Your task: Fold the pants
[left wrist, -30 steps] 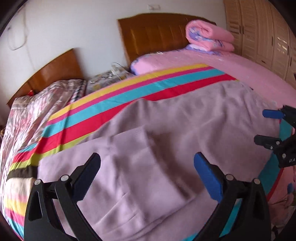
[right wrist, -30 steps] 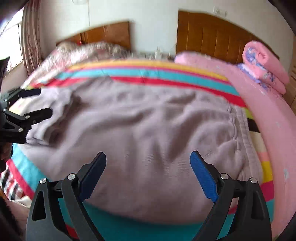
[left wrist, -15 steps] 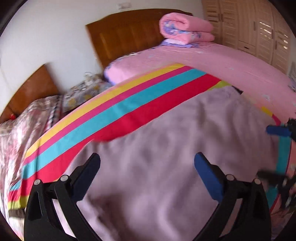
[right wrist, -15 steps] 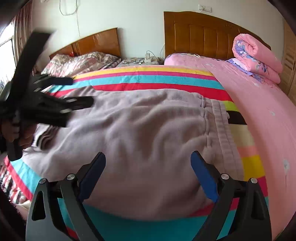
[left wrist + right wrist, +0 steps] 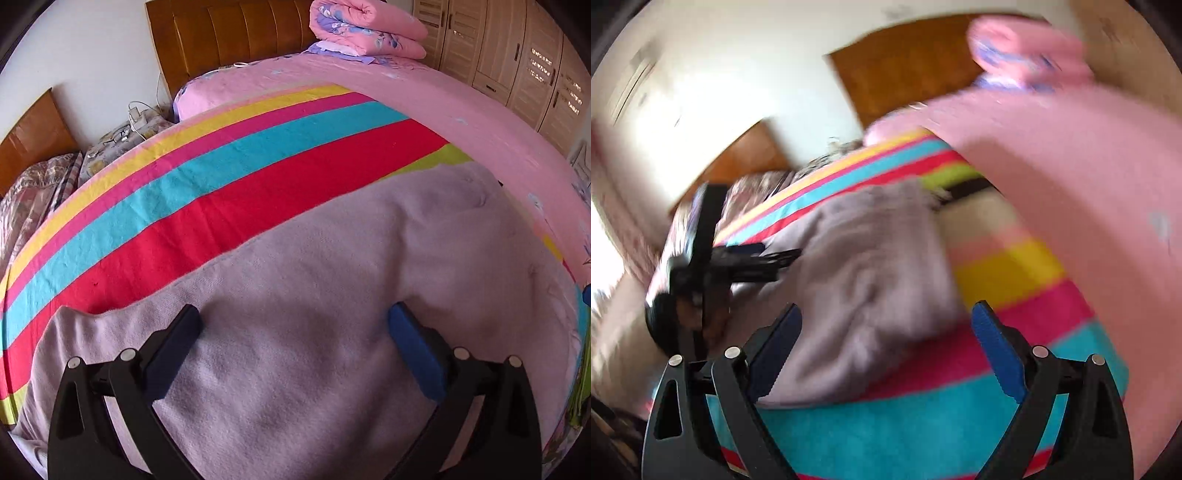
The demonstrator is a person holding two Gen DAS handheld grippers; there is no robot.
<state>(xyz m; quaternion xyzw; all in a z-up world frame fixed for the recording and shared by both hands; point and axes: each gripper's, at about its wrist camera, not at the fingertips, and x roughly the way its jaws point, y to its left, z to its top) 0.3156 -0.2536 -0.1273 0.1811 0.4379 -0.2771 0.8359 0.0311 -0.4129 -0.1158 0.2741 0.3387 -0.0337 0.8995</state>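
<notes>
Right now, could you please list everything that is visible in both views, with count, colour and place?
pants: one, pale lilac, spread on the striped blanket
striped blanket: one, yellow, pink, teal and red, under the pants
pink sheet: one, pink, on the bed beyond the blanket
rolled quilt: one, pink with purple flowers, at the headboard
headboards: two, brown wood, against the wall
wardrobe: one, beige, far right
charger and cables: white, between the beds
left hand-held gripper: black, blue pads, open over the pants
right hand-held gripper: black, blue pads, open at the pants' edge; view blurred
</notes>
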